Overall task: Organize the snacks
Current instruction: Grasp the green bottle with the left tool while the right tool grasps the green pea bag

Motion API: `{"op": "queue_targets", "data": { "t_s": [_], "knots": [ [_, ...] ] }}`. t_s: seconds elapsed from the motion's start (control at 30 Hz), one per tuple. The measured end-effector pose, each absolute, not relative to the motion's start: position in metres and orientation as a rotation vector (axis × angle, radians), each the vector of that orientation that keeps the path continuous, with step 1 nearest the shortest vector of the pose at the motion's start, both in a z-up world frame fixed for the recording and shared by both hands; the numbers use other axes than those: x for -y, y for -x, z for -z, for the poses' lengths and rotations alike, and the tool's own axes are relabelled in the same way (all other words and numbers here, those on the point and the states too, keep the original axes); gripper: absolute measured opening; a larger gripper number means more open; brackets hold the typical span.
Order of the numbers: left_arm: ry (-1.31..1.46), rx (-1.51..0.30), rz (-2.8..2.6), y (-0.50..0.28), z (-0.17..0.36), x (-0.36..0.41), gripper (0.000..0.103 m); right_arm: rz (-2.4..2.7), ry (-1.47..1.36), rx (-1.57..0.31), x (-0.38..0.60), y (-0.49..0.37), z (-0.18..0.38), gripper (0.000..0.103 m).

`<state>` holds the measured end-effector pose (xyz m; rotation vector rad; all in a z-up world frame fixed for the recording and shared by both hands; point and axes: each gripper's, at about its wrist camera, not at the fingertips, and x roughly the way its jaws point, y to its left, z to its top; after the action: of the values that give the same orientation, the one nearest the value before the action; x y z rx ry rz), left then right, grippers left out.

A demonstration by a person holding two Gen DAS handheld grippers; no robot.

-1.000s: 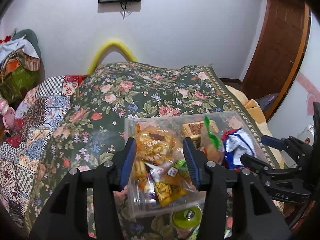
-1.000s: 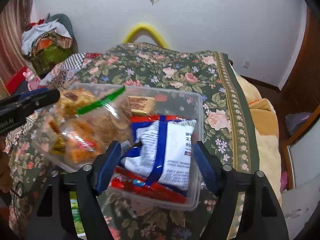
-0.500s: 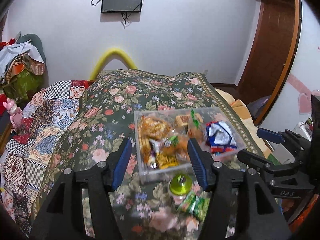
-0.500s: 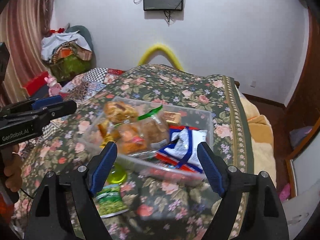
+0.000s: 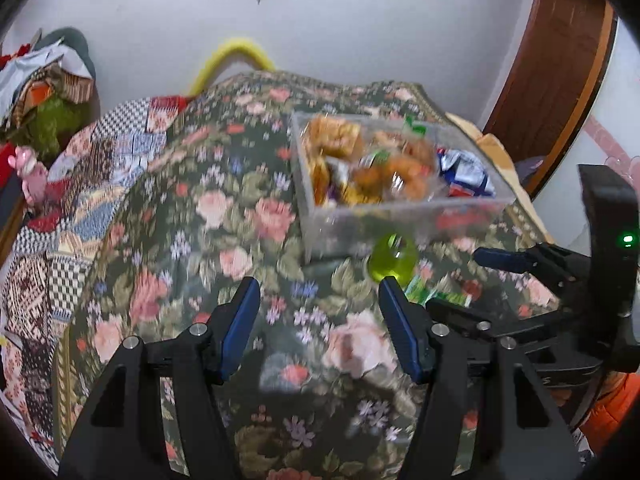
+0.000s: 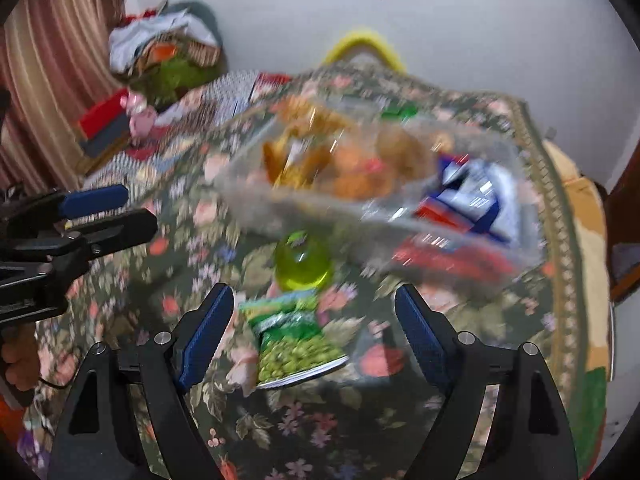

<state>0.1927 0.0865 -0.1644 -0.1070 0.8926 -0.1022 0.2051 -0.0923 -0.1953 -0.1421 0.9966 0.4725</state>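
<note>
On the floral bedspread, the left gripper hangs with its jaws opening and nothing between them. Ahead to the right, 1 clear plastic bin holds orange snack bags on its left side and a blue-and-white packet on its right. Just before it stand 1 yellow-green jelly cup and 1 green pea packet. The right gripper gapes wide above that packet, apart from it.

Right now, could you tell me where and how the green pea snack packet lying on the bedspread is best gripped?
Probably across the green pea snack packet's narrow width, coming from above: it lies flat, and the open right gripper already straddles it, clear of the yellow-green jelly cup beyond.
</note>
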Motion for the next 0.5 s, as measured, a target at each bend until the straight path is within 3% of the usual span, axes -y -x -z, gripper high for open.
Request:
{"op": "queue_targets", "data": {
  "t_s": [0.13,0.2,0.3,0.5],
  "knots": [
    [0.117,-0.928,0.112,-0.192,0.179,-0.087,0.061,-0.494,0.148,-1.078,0.085,-0.209,0.219,0.076],
    [0.113,-0.936,0.117,-0.194,0.183,-0.084,0.061,-0.503,0.156,-1.108,0.084,-0.21,0.226,0.058],
    [0.113,-0.943,0.134,-0.2,0.188,-0.076,0.061,-0.498,0.19,-1.084,0.09,-0.204,0.225,0.043],
    [0.115,-0.95,0.178,-0.219,0.198,-0.053,0.061,-0.444,0.172,-1.04,0.122,-0.198,0.213,0.04]
  ]
}}
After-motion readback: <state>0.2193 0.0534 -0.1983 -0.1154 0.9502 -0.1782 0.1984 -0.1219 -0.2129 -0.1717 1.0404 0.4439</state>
